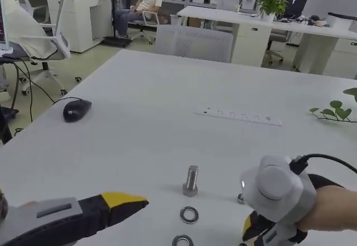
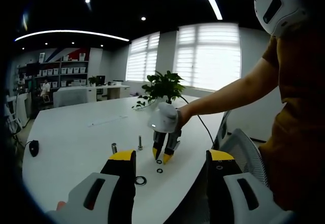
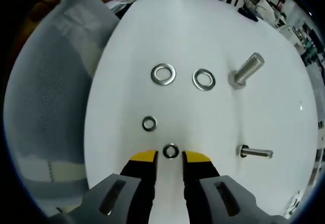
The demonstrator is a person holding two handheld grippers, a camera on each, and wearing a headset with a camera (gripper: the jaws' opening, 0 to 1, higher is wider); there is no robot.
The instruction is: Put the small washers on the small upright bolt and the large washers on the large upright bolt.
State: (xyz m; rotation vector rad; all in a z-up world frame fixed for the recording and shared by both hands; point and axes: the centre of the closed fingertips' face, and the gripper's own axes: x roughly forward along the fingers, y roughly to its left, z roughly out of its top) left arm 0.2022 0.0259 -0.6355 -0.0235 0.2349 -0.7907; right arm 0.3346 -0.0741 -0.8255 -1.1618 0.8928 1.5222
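Note:
The large upright bolt (image 1: 190, 180) (image 3: 247, 70) stands on the white table, with two large washers (image 1: 189, 215) (image 3: 163, 74) flat just in front of it. The small upright bolt (image 3: 256, 153) (image 2: 140, 142) stands to its right. My right gripper (image 3: 170, 157) (image 1: 251, 232) points down at the table, open, its yellow tips on either side of a small washer (image 3: 170, 151) (image 2: 159, 161). A second small washer (image 3: 149, 123) lies close by. My left gripper (image 2: 171, 158) (image 1: 134, 203) hovers open and empty at the lower left, well short of the washers.
A computer mouse (image 1: 76, 110) with its cable lies at the table's left and a power strip (image 1: 239, 115) farther back. A potted plant (image 2: 163, 88) stands at the right edge. A mesh chair (image 3: 56, 97) stands at the table's near edge. Desks and a seated person (image 1: 146, 3) are beyond.

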